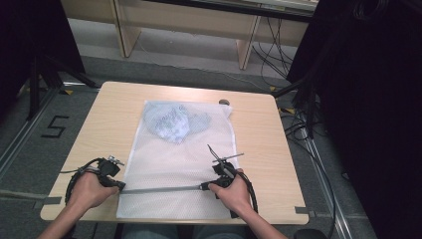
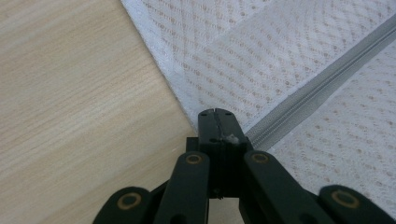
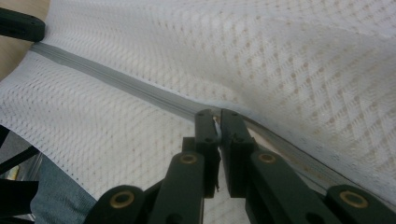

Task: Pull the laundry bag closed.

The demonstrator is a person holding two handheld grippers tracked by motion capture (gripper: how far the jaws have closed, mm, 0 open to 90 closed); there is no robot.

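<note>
Both claws clenched on the mesh bag's [image 1: 174,154] zipper [image 1: 159,189] near the bench's [image 1: 104,124] front edge: left claw [image 1: 118,185] at its end, right claw [image 1: 205,187] along it.

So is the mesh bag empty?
No: in the high view the white mesh bag holds a bundled pale patterned cloth at its far end, seen through the mesh.

bag [image 1: 174,169]: white mesh cloth | zipper [image 1: 159,189]: grey, matt | table [image 1: 107,124]: pale smooth wood

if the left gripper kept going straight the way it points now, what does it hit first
Probably the right gripper. The left gripper is shut at the end of the grey zipper on the mesh bag and points along it.
</note>
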